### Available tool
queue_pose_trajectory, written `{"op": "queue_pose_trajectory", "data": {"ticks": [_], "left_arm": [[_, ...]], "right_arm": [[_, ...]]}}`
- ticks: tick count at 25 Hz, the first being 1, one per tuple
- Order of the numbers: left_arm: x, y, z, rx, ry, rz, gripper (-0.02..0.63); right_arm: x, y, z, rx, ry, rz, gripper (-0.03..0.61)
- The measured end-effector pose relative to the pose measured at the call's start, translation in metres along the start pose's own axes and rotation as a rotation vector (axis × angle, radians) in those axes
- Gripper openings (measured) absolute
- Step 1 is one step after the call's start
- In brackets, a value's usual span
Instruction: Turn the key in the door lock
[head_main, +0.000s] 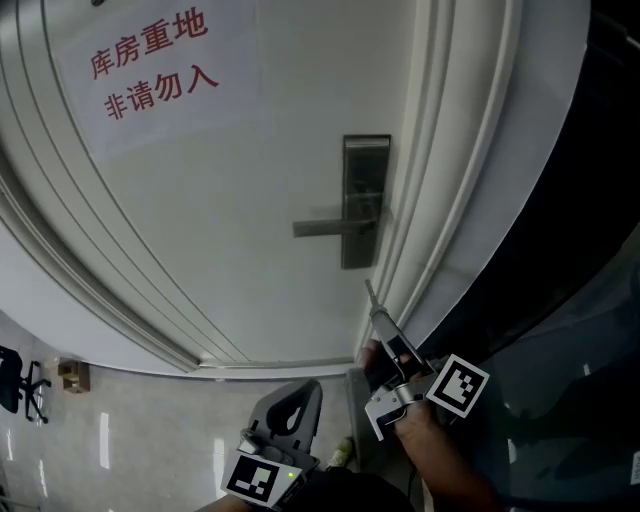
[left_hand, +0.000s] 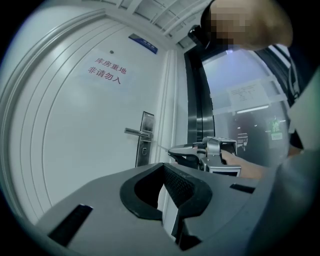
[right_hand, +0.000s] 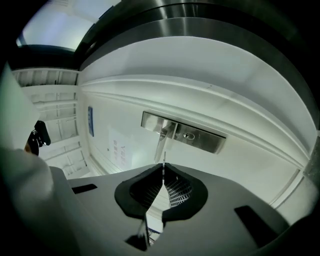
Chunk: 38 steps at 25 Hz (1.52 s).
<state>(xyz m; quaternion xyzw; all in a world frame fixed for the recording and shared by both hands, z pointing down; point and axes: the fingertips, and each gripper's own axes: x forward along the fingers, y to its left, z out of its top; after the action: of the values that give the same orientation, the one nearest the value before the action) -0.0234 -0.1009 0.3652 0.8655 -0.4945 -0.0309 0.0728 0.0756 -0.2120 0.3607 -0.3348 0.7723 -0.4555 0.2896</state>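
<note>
A steel lock plate (head_main: 365, 165) with a lever handle (head_main: 325, 227) sits on the white door (head_main: 230, 200). My right gripper (head_main: 379, 318) is below the plate and apart from it, shut on a thin key (head_main: 370, 293) whose blade points up at the lock. In the right gripper view the key (right_hand: 163, 165) stands between the jaws, short of the keyhole (right_hand: 188, 135) and handle (right_hand: 161, 136). My left gripper (head_main: 297, 402) hangs lower, shut with nothing in it. From the left gripper (left_hand: 164, 170) view I see the right gripper (left_hand: 192, 152), the lock plate (left_hand: 145, 140) and the keyhole (left_hand: 144, 149).
A notice with red characters (head_main: 150, 62) is stuck on the upper door. The moulded door frame (head_main: 450, 170) runs along the right, with dark glass (head_main: 570, 300) beyond. On the tiled floor at left stand an office chair (head_main: 20, 385) and a small box (head_main: 72, 375).
</note>
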Motion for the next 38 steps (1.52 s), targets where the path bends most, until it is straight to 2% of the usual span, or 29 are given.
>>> {"op": "queue_pose_trajectory", "data": {"ticks": [9, 22, 38], "left_arm": [[0.034, 0.013, 0.001, -0.008, 0.008, -0.018, 0.006], [0.076, 0.048, 0.011, -0.023, -0.004, -0.116, 0.005], [0.099, 0.063, 0.009, -0.038, 0.004, -0.141, 0.005]], "right_arm": [[0.026, -0.026, 0.014, 0.036, -0.007, -0.037, 0.021], [0.075, -0.063, 0.032, 0.139, -0.087, -0.119, 0.021], [0.093, -0.07, 0.04, 0.184, -0.092, -0.112, 0.021]]}}
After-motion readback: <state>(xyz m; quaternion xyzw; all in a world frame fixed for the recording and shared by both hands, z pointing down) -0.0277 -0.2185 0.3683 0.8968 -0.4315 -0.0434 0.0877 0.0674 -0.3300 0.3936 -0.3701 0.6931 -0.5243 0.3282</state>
